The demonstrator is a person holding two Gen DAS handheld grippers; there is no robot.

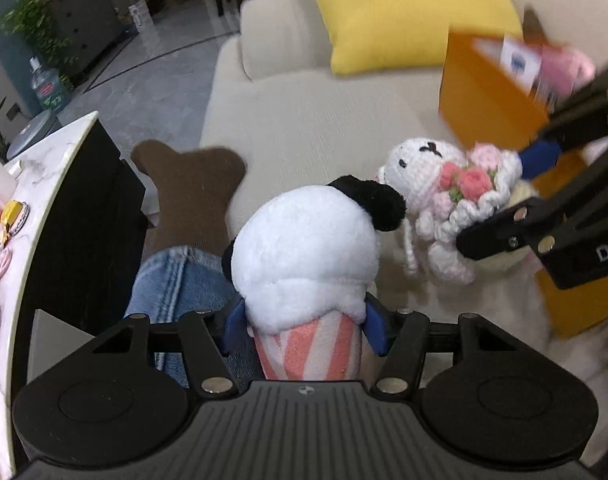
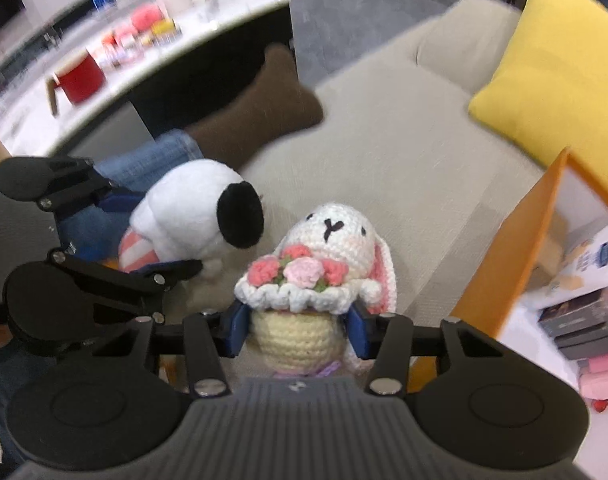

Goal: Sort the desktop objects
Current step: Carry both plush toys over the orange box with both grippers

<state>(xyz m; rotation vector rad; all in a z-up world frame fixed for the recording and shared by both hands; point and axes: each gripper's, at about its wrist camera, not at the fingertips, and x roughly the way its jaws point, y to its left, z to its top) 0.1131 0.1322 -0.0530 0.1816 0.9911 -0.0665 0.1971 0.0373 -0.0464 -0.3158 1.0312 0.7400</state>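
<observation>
While both toys hang over the sofa (image 2: 383,168), the step in hand looks like carrying them to the orange box (image 2: 515,264) and dropping them in, and doing it well probably means bringing one toy over the opening at a time so the two grippers do not crowd each other. The box already holds cartons and packets, so each toy likely wants a free patch. Release should come only once the toy is well inside the walls, since soft plush can catch on a rim and tip out.

The left gripper (image 1: 302,322) is clamped on the panda (image 1: 307,256): its blue pads press the pink-striped base from both sides, and the white head and black ear stick out beyond the fingertips. The right gripper (image 2: 300,326) grasps the bunny (image 2: 323,264) the same way, pads against the cream knitted base, with the flowers and face standing clear in front of the fingers.

The toys sit just beside each other, the panda's ear nearly touching the bunny's head. The box stands near, on the bunny's side.
</observation>
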